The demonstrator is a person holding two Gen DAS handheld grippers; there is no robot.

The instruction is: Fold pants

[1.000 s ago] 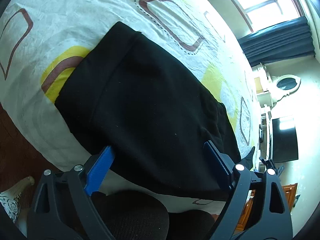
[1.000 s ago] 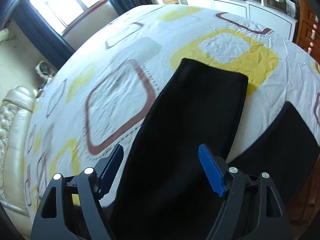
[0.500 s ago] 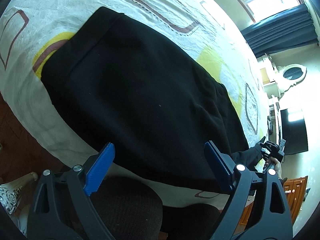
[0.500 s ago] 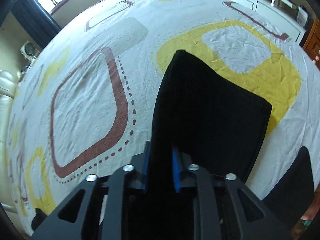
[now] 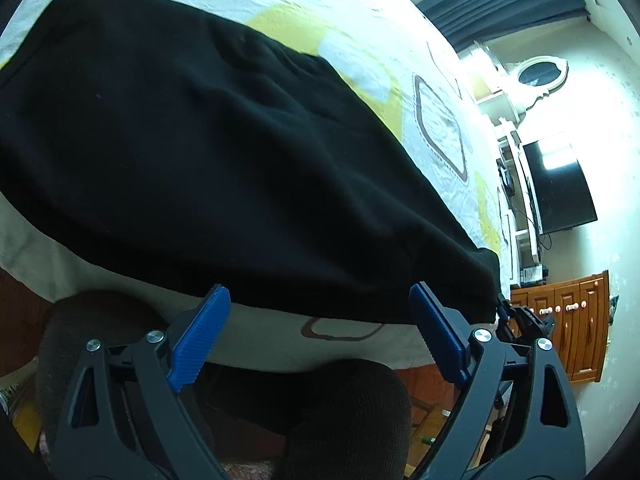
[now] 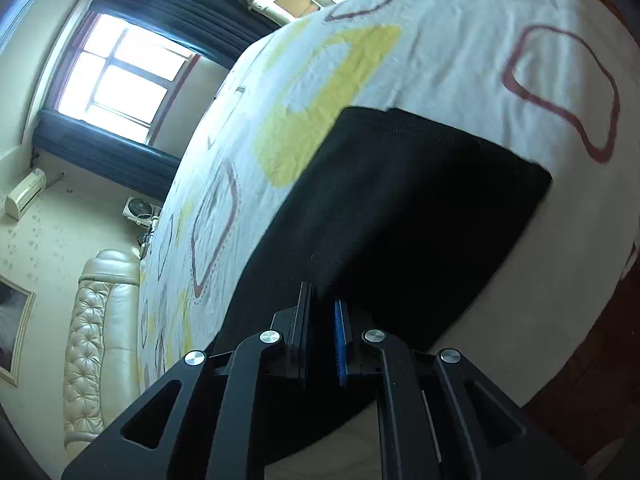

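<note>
Left gripper [image 5: 320,336]: blue-padded jaws wide, empty, just short of the near hem.
Black soft fabric pants [image 5: 224,148]: spread flat on the white bedsheet with yellow and maroon shapes [image 5: 436,128], long axis running across, ahead of both grippers.
Right gripper [image 6: 322,320]: clamped tight on the pants' near edge.
Key relation: the right hand already has cloth; the left must reach forward to the hem.

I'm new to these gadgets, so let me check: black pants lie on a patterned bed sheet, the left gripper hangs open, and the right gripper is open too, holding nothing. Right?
Not quite. The right gripper is shut on the black pants, as the right wrist view shows. The rest holds: the pants lie on the patterned bed sheet, and the left gripper is open and empty.
</note>
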